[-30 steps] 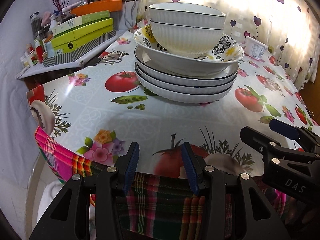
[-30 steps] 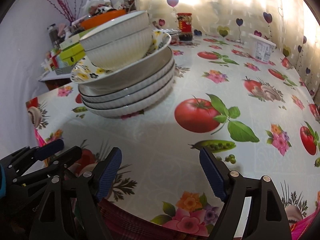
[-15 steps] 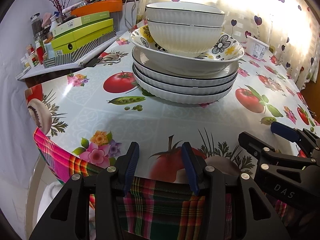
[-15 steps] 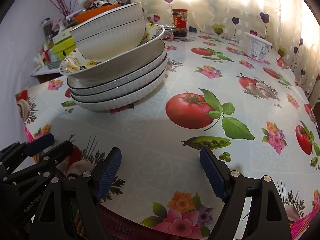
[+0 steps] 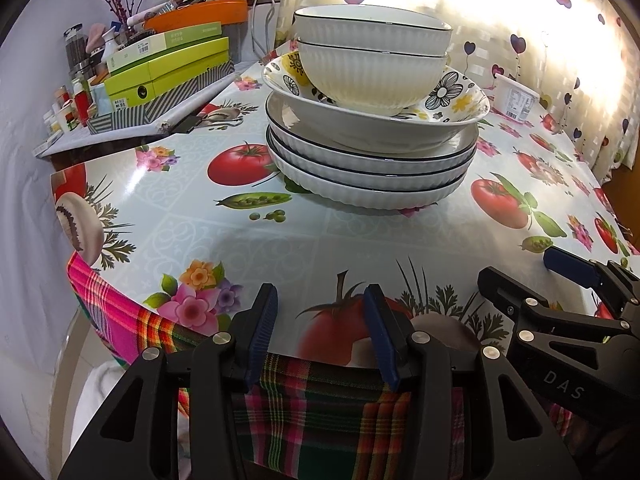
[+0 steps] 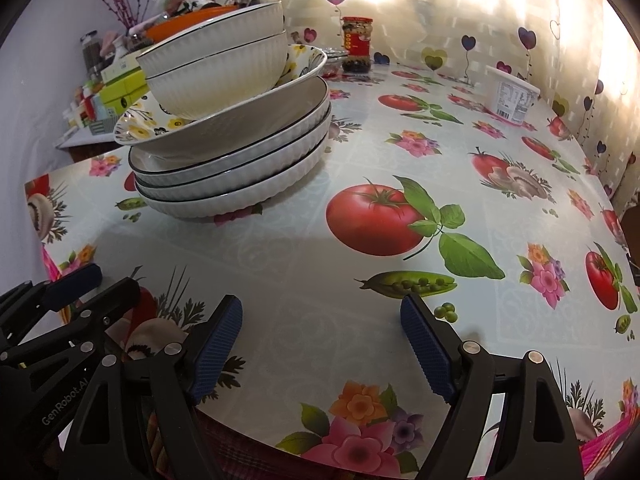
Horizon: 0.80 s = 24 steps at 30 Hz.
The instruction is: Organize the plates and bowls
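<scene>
To the far left of both grippers, a side shelf [image 5: 132, 136] against the pale wall carries green boxes [image 5: 168, 68], small bottles, an orange tub [image 5: 200, 14] and pink twigs. The left gripper [image 5: 320, 332] hangs over the near table edge, jaws partly apart with nothing between them, above a plaid cloth [image 5: 320, 412] that drapes below a glossy tablecloth [image 5: 240, 240] printed with tomatoes, peas, mushrooms and flowers. Ahead of it, slightly right, stands the stack: three ribbed white plates [image 5: 372, 168], a flowered dish [image 5: 448, 100] on them, two ribbed white bowls [image 5: 372, 64] nested on top. The right gripper [image 6: 320, 340] sits just beside the left, jaws wide apart and empty; the stack lies ahead to its left. Beyond, a jar [image 6: 357, 46] stands near a heart-patterned curtain [image 6: 520, 20], and a white tub [image 6: 510, 94] sits far right.
</scene>
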Motion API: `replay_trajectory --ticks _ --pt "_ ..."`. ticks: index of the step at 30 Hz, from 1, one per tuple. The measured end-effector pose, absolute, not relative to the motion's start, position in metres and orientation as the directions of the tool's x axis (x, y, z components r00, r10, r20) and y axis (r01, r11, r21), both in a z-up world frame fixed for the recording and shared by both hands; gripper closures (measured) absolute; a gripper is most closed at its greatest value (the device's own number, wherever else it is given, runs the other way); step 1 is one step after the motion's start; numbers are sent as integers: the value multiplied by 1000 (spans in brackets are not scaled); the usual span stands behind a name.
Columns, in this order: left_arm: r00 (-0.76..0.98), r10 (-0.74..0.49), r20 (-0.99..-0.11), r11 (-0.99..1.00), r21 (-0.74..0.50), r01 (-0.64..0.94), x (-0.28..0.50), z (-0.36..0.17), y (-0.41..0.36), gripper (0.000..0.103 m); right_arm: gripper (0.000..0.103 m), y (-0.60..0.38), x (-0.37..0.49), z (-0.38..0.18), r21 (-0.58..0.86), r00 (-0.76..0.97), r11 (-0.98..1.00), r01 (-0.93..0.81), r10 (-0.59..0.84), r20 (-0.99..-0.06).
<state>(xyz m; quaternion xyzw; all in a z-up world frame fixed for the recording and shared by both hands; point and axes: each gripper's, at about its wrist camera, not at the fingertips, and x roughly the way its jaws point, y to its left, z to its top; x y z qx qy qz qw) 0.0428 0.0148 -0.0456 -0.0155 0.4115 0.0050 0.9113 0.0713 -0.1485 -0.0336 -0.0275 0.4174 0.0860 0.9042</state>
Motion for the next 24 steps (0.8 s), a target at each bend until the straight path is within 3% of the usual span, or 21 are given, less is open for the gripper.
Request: replay_trajectory --ticks 24 --pt "661 3 -750 999 -21 -27 43 -44 15 57 20 -154 71 -31 71 642 981 -180 172 -747"
